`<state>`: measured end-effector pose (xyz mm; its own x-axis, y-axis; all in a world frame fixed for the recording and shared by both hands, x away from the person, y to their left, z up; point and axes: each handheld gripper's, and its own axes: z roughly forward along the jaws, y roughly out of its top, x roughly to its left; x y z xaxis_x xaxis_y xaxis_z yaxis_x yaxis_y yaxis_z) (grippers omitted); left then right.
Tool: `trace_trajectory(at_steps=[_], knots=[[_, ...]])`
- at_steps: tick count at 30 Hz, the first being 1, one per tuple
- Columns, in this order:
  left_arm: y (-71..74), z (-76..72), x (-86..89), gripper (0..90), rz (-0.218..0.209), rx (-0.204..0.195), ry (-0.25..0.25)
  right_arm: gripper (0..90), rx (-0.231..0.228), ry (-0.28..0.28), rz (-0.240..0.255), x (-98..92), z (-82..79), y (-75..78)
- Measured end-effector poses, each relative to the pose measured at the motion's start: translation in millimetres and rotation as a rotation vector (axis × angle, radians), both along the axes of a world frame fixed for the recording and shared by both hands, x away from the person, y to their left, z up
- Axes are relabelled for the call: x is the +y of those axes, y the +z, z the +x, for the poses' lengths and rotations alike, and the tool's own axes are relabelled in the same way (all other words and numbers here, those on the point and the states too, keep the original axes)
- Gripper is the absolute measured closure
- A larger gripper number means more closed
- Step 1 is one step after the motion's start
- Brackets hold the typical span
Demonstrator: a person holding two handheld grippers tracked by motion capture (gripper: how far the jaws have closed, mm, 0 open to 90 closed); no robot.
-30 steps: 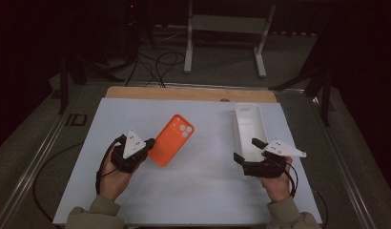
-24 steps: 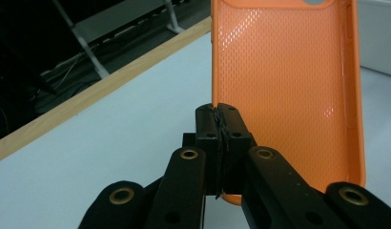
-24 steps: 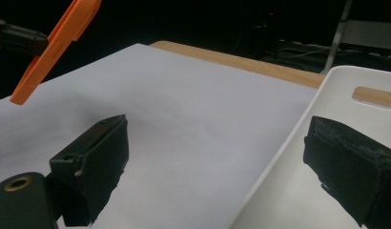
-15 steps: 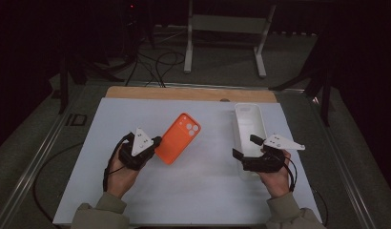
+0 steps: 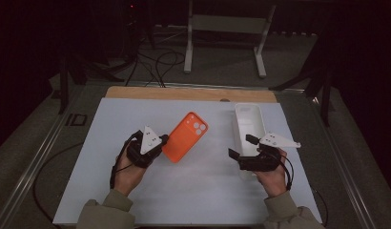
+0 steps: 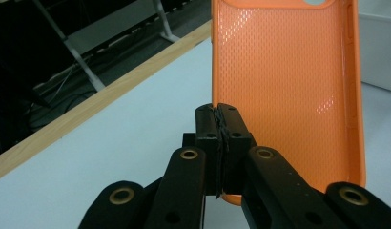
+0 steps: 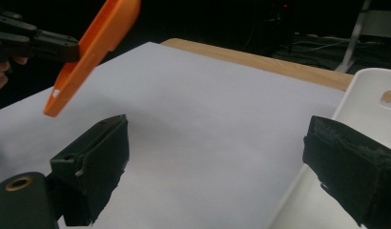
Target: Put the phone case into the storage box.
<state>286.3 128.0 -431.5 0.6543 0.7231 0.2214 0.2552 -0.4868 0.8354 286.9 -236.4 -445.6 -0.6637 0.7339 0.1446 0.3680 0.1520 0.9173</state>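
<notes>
The left gripper [image 5: 161, 141] has carried the orange phone case [image 5: 186, 136] toward the counter's right edge. It now sits nearer the white tray [image 5: 250, 119].

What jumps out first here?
The orange phone case, mid-table, lifted clear of the white table: the left tongs are shut on its edge. To the right lies a long white tray, with the right tongs open at its near end.
</notes>
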Motion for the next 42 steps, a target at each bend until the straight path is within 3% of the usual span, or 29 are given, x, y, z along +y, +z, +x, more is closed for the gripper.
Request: trace_trajectory(at_steps=[22, 42], knots=[[5.2, 8.8, -32.3, 89.8, 0.014, -0.032, -0.041, 8.2, 0.008, 0.018, 0.02, 6.3, 4.7, 2.8], [2.2, 8.8, -44.3, 89.7, 0.024, -0.048, -0.075, 8.3, 0.0, 0.057, 0.031, 18.5, 8.8, 11.1]])
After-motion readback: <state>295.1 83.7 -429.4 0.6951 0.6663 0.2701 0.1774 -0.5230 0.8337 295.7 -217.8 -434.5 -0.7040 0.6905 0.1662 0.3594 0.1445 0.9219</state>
